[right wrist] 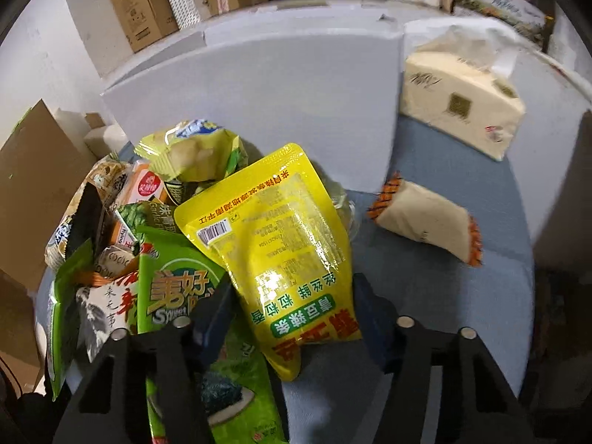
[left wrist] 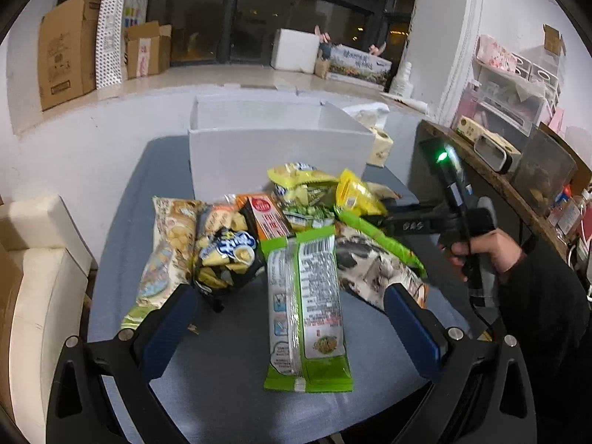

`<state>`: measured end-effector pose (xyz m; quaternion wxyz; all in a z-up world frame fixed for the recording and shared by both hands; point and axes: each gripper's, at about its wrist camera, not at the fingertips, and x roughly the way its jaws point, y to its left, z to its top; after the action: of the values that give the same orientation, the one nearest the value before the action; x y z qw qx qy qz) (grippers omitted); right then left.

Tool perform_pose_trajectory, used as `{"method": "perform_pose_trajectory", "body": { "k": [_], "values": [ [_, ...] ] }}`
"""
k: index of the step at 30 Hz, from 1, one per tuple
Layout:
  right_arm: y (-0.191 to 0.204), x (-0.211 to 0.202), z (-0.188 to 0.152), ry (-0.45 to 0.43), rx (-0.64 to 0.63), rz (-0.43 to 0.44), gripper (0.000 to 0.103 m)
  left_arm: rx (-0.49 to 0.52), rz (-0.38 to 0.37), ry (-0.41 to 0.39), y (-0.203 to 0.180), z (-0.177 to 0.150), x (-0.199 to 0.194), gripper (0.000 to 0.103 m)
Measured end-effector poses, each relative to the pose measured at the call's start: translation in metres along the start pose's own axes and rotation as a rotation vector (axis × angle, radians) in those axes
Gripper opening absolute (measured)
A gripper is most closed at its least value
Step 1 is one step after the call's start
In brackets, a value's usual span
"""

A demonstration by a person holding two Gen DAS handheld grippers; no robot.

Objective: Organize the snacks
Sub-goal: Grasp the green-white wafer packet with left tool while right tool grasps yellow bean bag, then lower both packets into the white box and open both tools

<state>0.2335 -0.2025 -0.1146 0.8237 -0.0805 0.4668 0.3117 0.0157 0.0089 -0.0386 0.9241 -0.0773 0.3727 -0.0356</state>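
Our right gripper (right wrist: 292,318) has its fingers clamped on the yellow pouch (right wrist: 281,244), ready for the white box (right wrist: 259,85); our left gripper (left wrist: 292,314) hangs released above the green packet (left wrist: 307,318).

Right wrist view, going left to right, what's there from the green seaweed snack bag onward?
Green seaweed snack bag → yellow pouch, which stands between the right tool's fingers → small beige packet with orange ends → cream tissue pack, farther back.

Cluttered home: sofa (left wrist: 33,259), cardboard boxes (left wrist: 66,51)
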Motion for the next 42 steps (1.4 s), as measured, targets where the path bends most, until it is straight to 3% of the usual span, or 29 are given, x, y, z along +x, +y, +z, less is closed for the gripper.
{"method": "perform_pose_trajectory", "body": {
  "k": [4,11,16,17,18,19,20,25,30,35,42],
  "values": [
    [0.0,-0.032,-0.014,-0.072,0.032,-0.01,0.061,0.015,-0.034,0.042,-0.004,-0.003,0.012,0.103],
    [0.004,-0.107,-0.03,-0.219,0.113,0.056,0.061,-0.003,-0.108,0.168,-0.005,-0.012,0.065,0.103],
    [0.016,-0.128,-0.052,-0.26,0.142,0.103,0.061,-0.041,-0.117,0.233,0.003,-0.015,0.1,0.102],
    [0.019,-0.131,-0.055,-0.259,0.143,0.11,0.061,-0.051,-0.131,0.245,0.005,-0.016,0.106,0.098],
    [0.023,-0.131,-0.058,-0.257,0.144,0.112,0.061,-0.063,-0.147,0.246,0.007,-0.018,0.109,0.081],
    [0.025,-0.129,-0.059,-0.254,0.147,0.12,0.061,-0.072,-0.155,0.251,0.009,-0.019,0.111,0.07],
    [0.026,-0.128,-0.061,-0.251,0.15,0.128,0.061,-0.082,-0.156,0.257,0.01,-0.02,0.112,0.067],
    [0.027,-0.12,-0.061,-0.242,0.171,0.145,0.061,-0.048,-0.139,0.161,0.004,-0.017,0.083,0.066],
    [0.032,-0.124,-0.05,-0.263,0.173,0.144,0.061,-0.014,-0.175,0.039,-0.006,0.011,0.042,0.066],
    [0.033,-0.128,-0.008,-0.299,0.177,0.09,0.061,0.001,-0.156,-0.035,0.0,0.073,0.032,0.066],
    [0.024,-0.123,0.089,-0.36,0.168,0.049,0.061,-0.016,-0.087,-0.099,0.022,0.176,0.067,0.066]
  ]
}}
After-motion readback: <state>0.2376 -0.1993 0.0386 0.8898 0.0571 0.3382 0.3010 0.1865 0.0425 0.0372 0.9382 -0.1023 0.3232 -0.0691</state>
